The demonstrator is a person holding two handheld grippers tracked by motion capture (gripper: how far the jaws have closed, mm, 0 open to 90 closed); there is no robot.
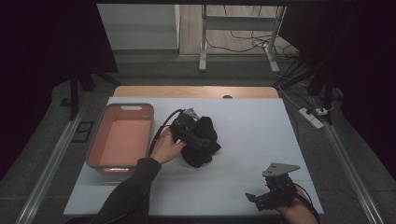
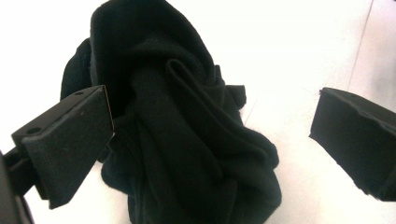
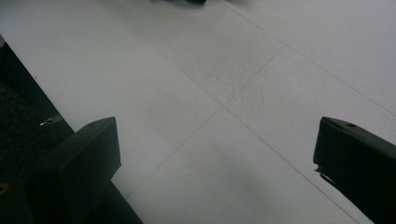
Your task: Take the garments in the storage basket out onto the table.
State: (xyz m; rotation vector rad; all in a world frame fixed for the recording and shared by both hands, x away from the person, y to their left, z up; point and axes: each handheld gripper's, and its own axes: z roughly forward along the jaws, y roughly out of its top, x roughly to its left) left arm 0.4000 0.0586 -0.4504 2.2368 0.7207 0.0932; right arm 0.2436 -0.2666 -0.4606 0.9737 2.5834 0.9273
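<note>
Near the middle of the white tabletop (image 1: pixel 243 121), a bit left of centre, my left gripper (image 1: pixel 189 133) sits against a crumpled black cloth (image 1: pixel 201 141). High view: left hand (image 1: pixel 166 147) wraps the gripper body, cable looping back toward me; the cloth bunches just right of it, and the dark-on-dark mix makes it hard to tell gripper from fabric there. Left gripper view settles it: jaws spread wide, the cloth (image 2: pixel 187 135) heaped between them, one fold brushing the left-hand pad, the other pad well clear w/ bare white surface in the gap. So the fingers are released, nothing pinched. Cloth's lower end is cut off by the bottom of that view.

A pink basin w/ grey rim (image 1: pixel 108 115) stands along the left edge of the tabletop, just beside my left forearm; the high view alone shows it.

My right gripper (image 1: pixel 268 196) rests near the right front corner, grey plate on top, hand partly cut off by the frame bottom. Right gripper view: jaws wide apart over bare white surface w/ faint seam lines crossing between them; dark floor at the view's left beyond the table edge. A dark scrap at the top of that view is too cropped to identify.
</note>
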